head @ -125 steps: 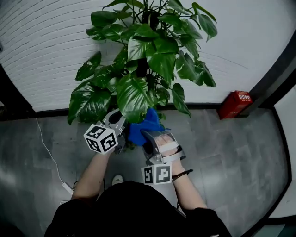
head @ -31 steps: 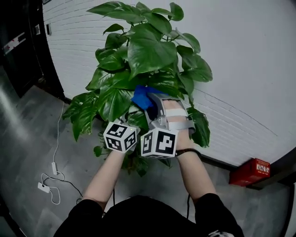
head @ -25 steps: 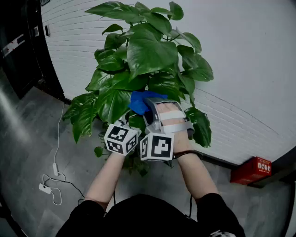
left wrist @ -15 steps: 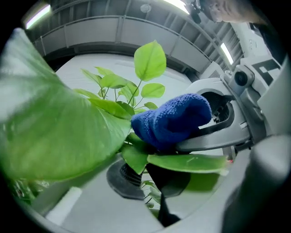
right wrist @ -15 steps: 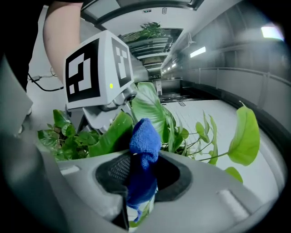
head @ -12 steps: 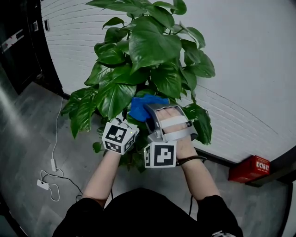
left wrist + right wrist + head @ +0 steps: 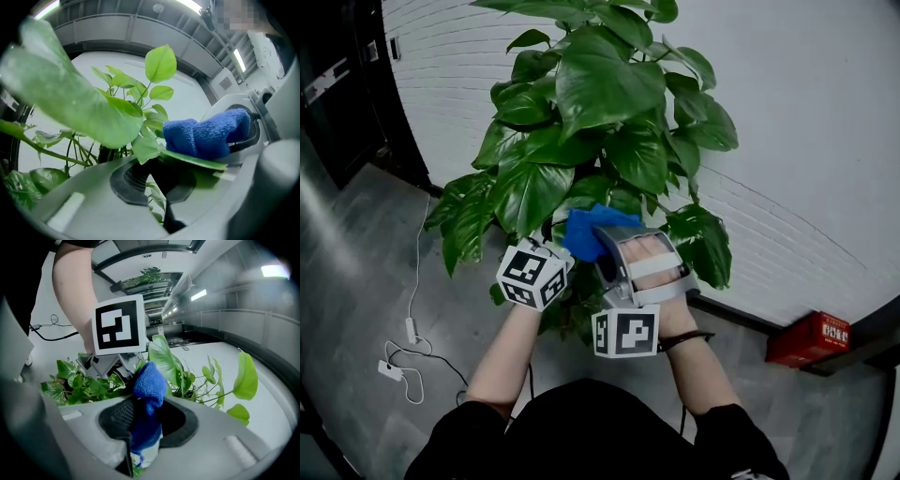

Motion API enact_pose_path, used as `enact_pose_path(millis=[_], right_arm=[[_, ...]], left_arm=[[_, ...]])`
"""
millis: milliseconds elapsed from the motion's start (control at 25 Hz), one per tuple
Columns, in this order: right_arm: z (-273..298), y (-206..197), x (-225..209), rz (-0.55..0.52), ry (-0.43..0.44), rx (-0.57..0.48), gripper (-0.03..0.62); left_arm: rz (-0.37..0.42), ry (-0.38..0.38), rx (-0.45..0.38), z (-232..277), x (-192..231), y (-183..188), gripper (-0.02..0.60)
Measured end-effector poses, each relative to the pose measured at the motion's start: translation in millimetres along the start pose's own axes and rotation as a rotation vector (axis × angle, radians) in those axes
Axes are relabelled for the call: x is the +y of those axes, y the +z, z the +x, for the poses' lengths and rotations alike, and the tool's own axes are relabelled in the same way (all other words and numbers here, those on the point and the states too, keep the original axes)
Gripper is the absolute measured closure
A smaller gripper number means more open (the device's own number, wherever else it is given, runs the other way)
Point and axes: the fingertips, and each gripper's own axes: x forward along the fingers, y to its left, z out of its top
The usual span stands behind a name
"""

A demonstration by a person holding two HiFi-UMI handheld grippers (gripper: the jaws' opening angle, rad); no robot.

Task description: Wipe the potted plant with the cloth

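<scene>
Nearest the camera, the head view shows two bare forearms reaching up from 6 o'clock. Each gripper carries a marker cube, the left cube [image 7: 530, 275] and the right cube [image 7: 625, 332], printed with black-and-white squares and no words. The right hand [image 7: 652, 267] lies knuckles-up under two pale straps. The right gripper [image 7: 143, 408] points roughly level, its claw clamped on a bunched blue cloth [image 7: 149, 380] held against the foliage. At its 9 o'clock, the left gripper [image 7: 161, 161] tilts slightly upward, its claw closed on the edge of a leaf [image 7: 197, 160], and the cloth rests on that leaf. Beyond them the potted plant [image 7: 600, 94] rises against a white brick wall [image 7: 806, 141]. At 4 o'clock a red box [image 7: 811, 339] bears white print too small to read.
</scene>
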Motion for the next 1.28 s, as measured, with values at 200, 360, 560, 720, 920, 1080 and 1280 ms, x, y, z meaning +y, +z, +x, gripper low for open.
enact_pose_path(millis=[200,360,560,720,920,1080,1280], right_arm=[[-12,1,10,0.028,-0.012,-0.012,0.488],[-24,-2,25,0.081,0.014,-0.032,0.488],[-37,-7,47,0.123,0.038,-0.065,0.488],[-56,-14,33,0.153,-0.015,-0.118,0.488],[-81,-29,-23,0.179,-0.152,-0.163,0.488],[-98,-55,-68,0.225,-0.259,-0.160,0.488],[-79,-88,-83,0.268,-0.250,-0.091,0.488]], left_arm=[[-0.046,0.003,-0.006,0,0,-3,0.580],[-0.065,0.004,-0.021,-2,-1,-6,0.580],[-0.085,0.025,-0.007,-2,2,-15,0.580],[-0.080,0.024,0.008,6,-2,-22,0.580],[-0.122,0.031,-0.019,13,-1,-20,0.580],[-0.156,0.037,-0.048,17,-1,-17,0.580],[-0.185,0.032,-0.033,30,-7,-23,0.580]])
